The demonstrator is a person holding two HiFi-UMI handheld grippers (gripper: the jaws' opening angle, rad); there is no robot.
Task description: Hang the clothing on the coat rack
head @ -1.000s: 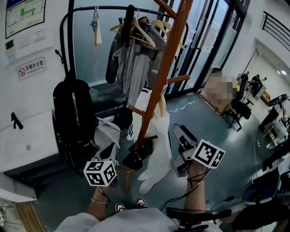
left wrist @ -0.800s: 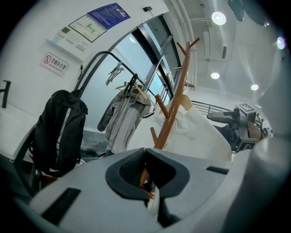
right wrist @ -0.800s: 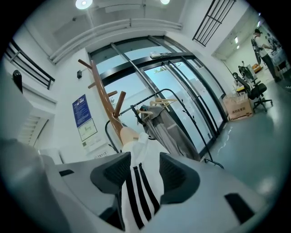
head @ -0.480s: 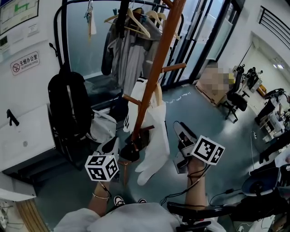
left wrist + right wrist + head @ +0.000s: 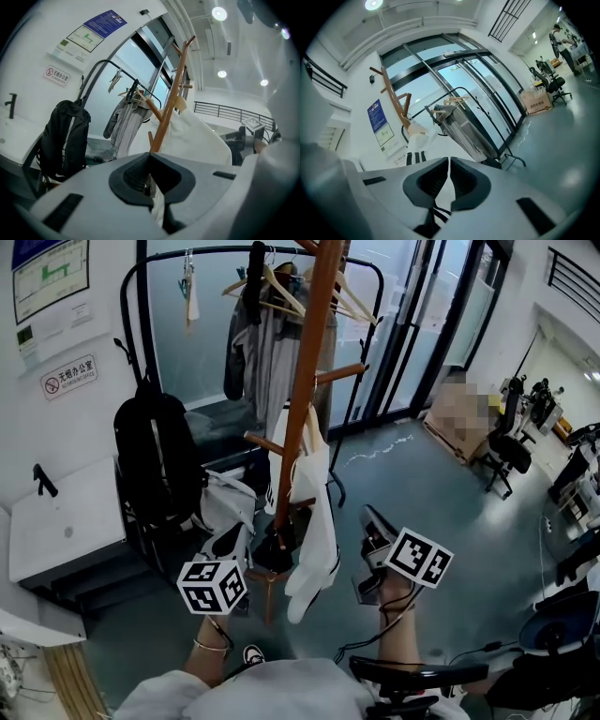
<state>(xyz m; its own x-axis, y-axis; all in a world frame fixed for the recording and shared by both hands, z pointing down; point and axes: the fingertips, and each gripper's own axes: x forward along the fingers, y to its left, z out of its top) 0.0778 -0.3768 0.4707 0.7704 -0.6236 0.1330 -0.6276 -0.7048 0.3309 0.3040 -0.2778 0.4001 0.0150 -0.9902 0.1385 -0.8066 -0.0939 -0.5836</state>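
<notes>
Hanging straighter beside the coat rack [image 5: 305, 381] now, your white jacket [image 5: 317, 521] looks hooked; left gripper [image 5: 151, 178] and right gripper [image 5: 449, 173] still pinch it.

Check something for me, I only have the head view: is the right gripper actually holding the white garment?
Observer: Yes. The right gripper is shut on the white garment; a black-striped part runs between its jaws.
Operator: Left one?
Observer: The left gripper is shut too, with white fabric pinched low between its jaws.
Operator: Where does the left one point?
Observer: Straight at the coat rack; its wooden pole rises just past the jaws.
</notes>
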